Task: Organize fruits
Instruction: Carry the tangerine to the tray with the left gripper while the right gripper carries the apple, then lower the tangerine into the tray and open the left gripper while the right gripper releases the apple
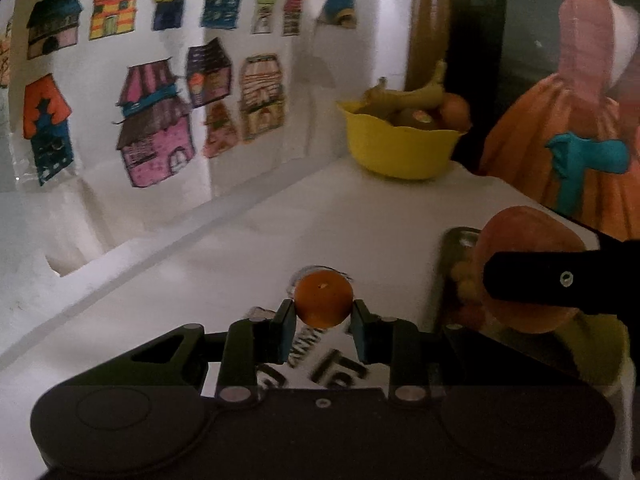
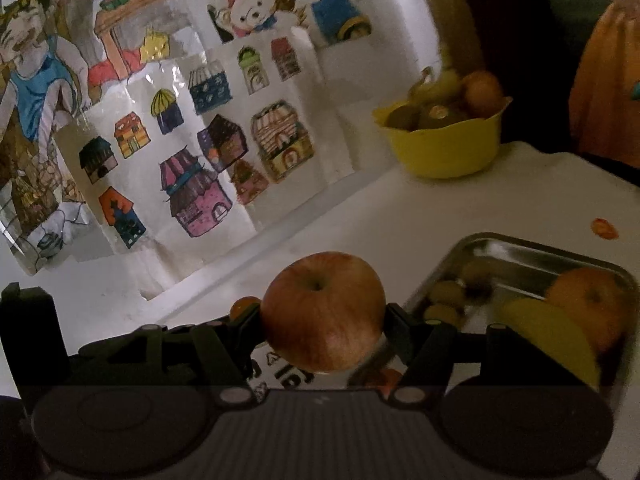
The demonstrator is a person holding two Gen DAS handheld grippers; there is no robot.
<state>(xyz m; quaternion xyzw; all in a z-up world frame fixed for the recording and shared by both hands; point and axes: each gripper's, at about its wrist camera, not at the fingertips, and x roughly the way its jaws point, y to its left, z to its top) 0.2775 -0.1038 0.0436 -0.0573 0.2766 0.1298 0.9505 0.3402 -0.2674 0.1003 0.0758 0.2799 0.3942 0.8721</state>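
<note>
Left claw: we see it level above the worktop, its jaws closed partway on a small orange, one pad on each side of the fruit.

Right claw: we see it pointing forward, spread wide and clamped on an apple, stem dimple up. In the left view the apple appears at the right, a black finger across its front.

Metal tray: just beside the right claw on the worktop, holding an orange fruit, a yellow banana-like piece and a few small greenish fruits; we cannot tell their kind.

Yellow bowl: at the far end of the worktop, well apart from both claws, filled with bananas, dark round fruit and an orange one.

Worktop: white, with a small orange smear near the tray.

Wall: white, covered with coloured drawings of houses and cartoon figures.
</note>
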